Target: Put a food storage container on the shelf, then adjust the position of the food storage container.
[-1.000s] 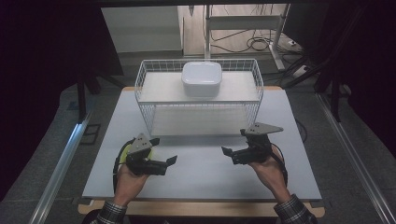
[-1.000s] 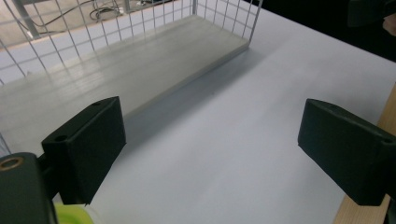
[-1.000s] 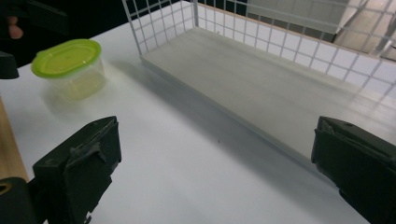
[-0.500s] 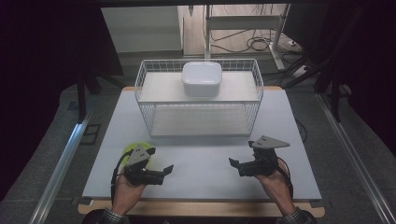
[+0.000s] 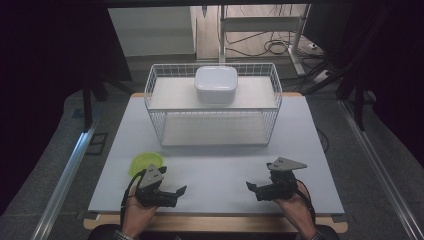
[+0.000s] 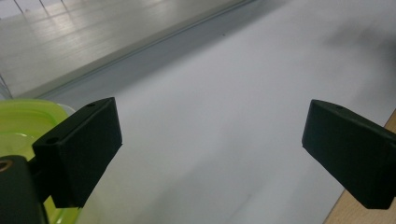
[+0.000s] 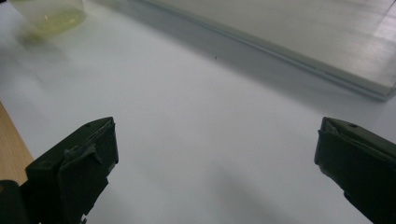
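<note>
While I watch from the high view, my left tool (image 5: 172, 192) sits low at the near left of the tabletop (image 5: 220, 165), held in a hand (image 5: 137, 212) that comes in from the near edge. Its jaws stand wide apart with nothing between them, and they point to the right across the white surface. In the left gripper view the same two black jaws frame bare tabletop.

Just beyond that tool, a little to the left and farther from me, lies the green lid (image 5: 145, 163), flat on the tabletop. I see its pale green rim again at the left edge of the left gripper view (image 6: 21, 123), close beside one jaw; whether they touch I cannot tell.

Toward the middle, at the far side, stands the wire basket (image 5: 275, 100), well apart from both tools. A white box (image 5: 216, 84) rests on its upper level, near the centre.

At the near right, my right tool (image 5: 255, 189) is held by the other hand (image 5: 295, 207), its jaws also wide and empty, pointing left toward the other tool. In the right gripper view the lid shows blurred at the top left (image 7: 51, 14), far from the jaws.
</note>
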